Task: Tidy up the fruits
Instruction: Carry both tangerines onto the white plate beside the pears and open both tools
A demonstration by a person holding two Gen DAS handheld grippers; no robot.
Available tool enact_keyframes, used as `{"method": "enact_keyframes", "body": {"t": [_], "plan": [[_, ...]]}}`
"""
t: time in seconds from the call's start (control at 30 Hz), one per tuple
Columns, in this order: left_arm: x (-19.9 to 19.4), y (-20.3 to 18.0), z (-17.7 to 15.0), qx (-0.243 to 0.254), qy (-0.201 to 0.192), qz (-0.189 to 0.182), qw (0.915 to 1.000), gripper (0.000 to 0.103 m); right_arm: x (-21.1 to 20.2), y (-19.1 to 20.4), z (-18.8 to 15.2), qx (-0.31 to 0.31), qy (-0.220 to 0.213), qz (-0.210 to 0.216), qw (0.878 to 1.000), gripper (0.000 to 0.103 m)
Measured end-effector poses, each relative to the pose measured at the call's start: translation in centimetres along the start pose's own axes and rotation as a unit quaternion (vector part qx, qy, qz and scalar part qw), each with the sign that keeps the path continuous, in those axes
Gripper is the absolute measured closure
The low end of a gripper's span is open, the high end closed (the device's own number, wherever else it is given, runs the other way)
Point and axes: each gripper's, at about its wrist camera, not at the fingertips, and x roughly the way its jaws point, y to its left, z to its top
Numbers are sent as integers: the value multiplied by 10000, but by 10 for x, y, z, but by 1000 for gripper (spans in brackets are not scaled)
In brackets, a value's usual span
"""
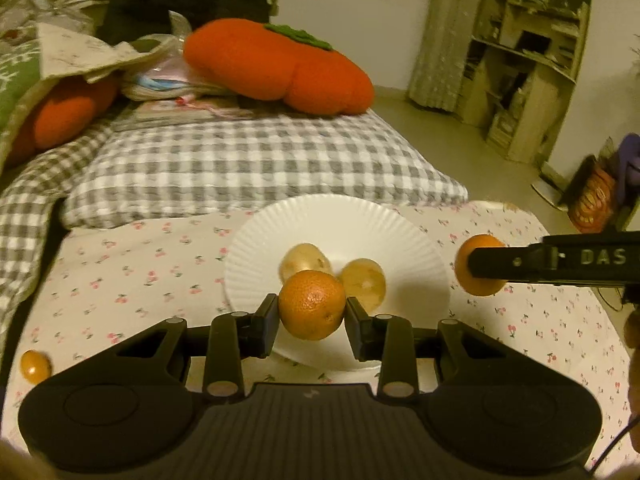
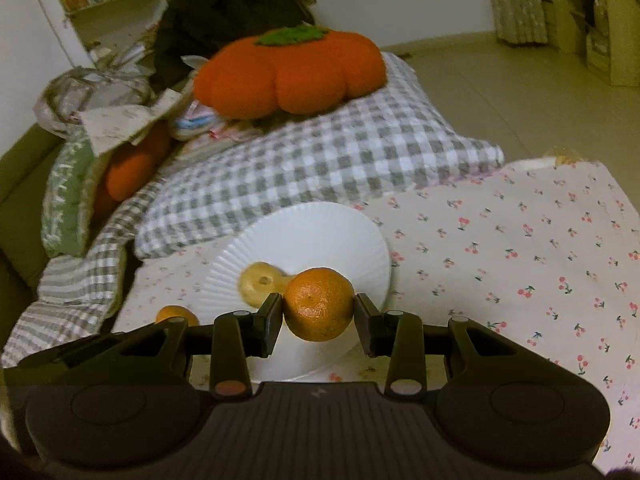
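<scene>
A cloth with small cherries [image 1: 132, 280] covers the table, and behind it lies a grey checked pillow [image 1: 248, 164] with an orange pumpkin cushion [image 1: 280, 64] on top. On the cloth sits a white ribbed plate [image 1: 340, 224] with two pale yellow fruits [image 1: 306, 260] in its middle — touching each other. The left gripper [image 1: 311, 320] is clamped on an orange [image 1: 313, 304], pads pressed to both its sides, held above the near rim of the plate; the gripper slopes downward. The orange is round, so no long axis shows. The right gripper [image 2: 318, 318] grips a second orange [image 2: 319, 303] the same way — stem dimple facing the camera — over the plate's right edge. In the left view that gripper comes in from the right, level with the plate. A small orange fruit [image 1: 35, 366] lies alone on the cloth at the far left.
</scene>
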Motion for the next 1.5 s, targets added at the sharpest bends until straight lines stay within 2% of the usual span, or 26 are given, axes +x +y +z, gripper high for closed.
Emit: {"method": "enact_keyframes", "body": {"t": [0.2, 0.6, 0.9, 1.07, 1.2, 1.37, 1.5], "plan": [[20, 7, 2, -291, 102, -296, 9991, 81, 19, -8, 4, -9, 63, -149, 9999, 68], [50, -1, -6, 16, 278, -332, 9991, 81, 48, 4, -4, -469, 207, -369, 9980, 68], [60, -2, -12, 155, 387, -294, 9987, 80, 53, 2, -6, -465, 177, -381, 9980, 66], [51, 3, -9, 33, 332, -405, 9986, 76, 41, -5, 2, -158, 17, -285, 9995, 61], [39, 11, -3, -200, 239, -569, 9979, 75, 33, -9, 4, 38, -20, -317, 9995, 61], [20, 21, 2, -396, 86, -556, 9976, 73, 20, -10, 7, 119, -205, -369, 9990, 61], [6, 26, 3, -525, 30, -515, 9973, 70, 8, -5, 6, 127, -274, -206, 9993, 61]]}}
